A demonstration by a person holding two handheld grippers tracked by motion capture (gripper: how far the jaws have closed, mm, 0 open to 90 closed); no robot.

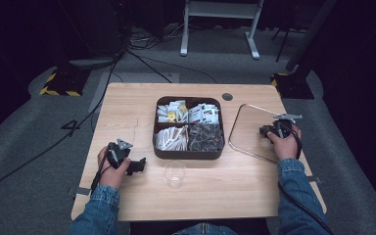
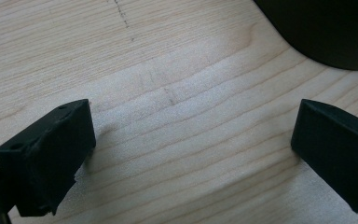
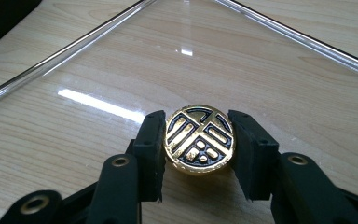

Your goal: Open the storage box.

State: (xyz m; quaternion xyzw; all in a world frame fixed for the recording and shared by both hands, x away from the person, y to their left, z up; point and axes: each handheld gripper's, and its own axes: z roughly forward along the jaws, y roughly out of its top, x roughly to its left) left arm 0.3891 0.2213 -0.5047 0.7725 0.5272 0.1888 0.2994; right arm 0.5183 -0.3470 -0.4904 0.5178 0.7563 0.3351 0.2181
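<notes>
Your left gripper (image 1: 138,165) rests on the table (image 1: 127,107) at the near left, its fingers (image 2: 51,154) spread wide over bare wood with nothing between them, aimed right toward the clear cup (image 1: 175,174). Beyond the cup sits a dark box (image 1: 188,152) with four compartments of small packets; any print on them is too small to read. On the right lies a clear glass tray (image 1: 247,139). Your right gripper (image 3: 198,140) is over the tray, fingers closed on the edges of a round gold-and-black coin (image 3: 199,139). The coin faces up toward the camera, bearing a raised gold character-like emblem inside a ring; I can't read it.
</notes>
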